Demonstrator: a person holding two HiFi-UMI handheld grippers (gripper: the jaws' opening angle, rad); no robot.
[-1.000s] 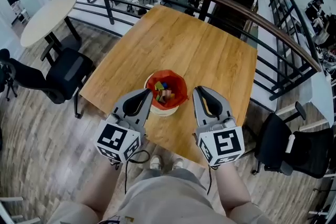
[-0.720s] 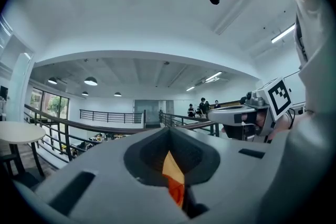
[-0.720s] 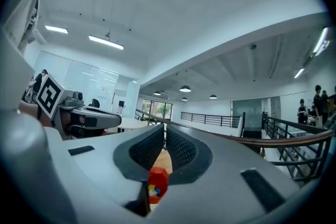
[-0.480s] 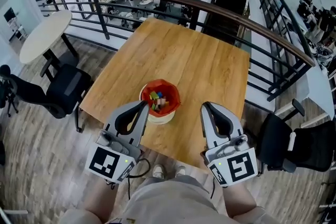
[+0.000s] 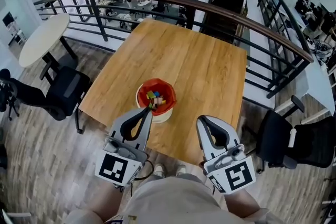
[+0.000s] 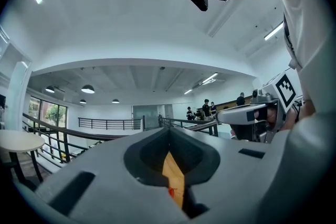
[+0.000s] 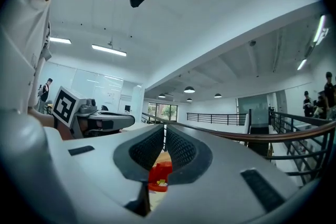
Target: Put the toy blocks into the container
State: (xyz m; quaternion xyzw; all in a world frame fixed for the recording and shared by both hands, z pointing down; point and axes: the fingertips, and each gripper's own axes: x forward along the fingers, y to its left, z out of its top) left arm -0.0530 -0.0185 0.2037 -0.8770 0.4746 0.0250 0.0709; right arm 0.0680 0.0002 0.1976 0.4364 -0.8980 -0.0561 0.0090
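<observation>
Wooden table (image 5: 189, 60): one. Red-lined container (image 5: 142, 91): one, holding several coloured toy blocks (image 5: 154, 98), heaped too small to number. Hand-held grippers: two, left gripper (image 5: 149, 109) and right gripper (image 5: 201, 119). Marker cubes (image 5: 116, 169): two, one per gripper. Round white table (image 5: 42, 39): one. Black chairs (image 5: 65, 89): two in plain sight. Curved railing (image 5: 210, 5): one.

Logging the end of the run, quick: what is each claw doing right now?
Left claw: closed, holding nothing.
Right claw: closed, holding nothing.
</observation>
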